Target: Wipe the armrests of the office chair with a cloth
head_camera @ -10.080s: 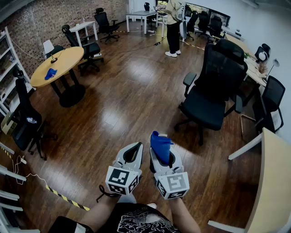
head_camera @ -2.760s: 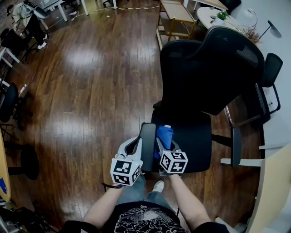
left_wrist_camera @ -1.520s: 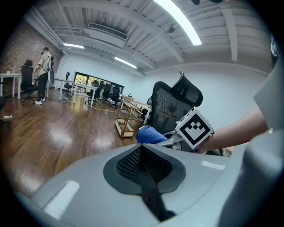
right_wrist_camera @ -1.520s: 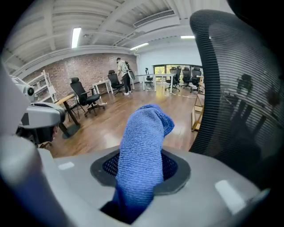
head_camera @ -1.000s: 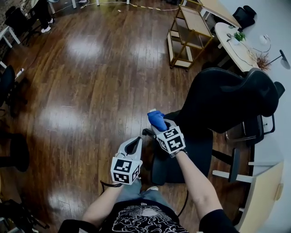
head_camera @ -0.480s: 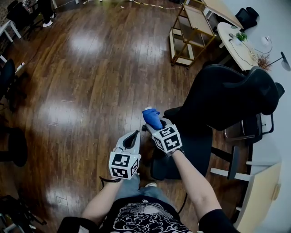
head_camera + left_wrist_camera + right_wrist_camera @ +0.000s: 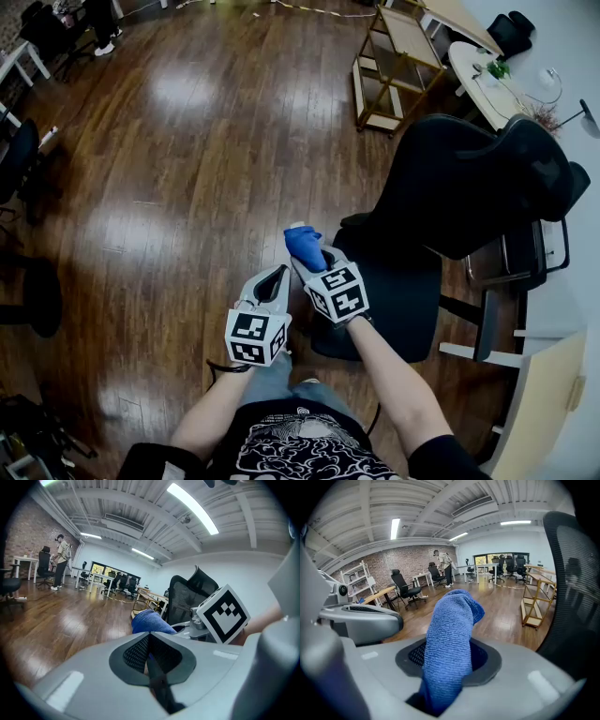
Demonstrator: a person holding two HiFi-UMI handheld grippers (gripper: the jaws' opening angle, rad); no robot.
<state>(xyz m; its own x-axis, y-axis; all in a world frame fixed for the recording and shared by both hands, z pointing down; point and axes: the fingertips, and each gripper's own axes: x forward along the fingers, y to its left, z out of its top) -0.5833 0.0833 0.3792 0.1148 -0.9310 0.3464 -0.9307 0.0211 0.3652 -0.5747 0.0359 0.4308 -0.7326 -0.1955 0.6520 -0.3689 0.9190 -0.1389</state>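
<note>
Right gripper [image 7: 312, 267]: jaws clamped on a folded blue terry cloth [image 7: 303, 246], which sticks out past the tips. The cloth sits at frame centre, by the left edge of the black mesh office chair [image 7: 450, 187]. Whether it touches the armrest cannot be told. Left gripper [image 7: 270, 281]: just beside it at lower left, jaws pressed together, nothing between.

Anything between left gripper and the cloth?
Nothing. In the head view, only wood floor shows in the narrow gap between the shut left gripper and the blue cloth.
</note>
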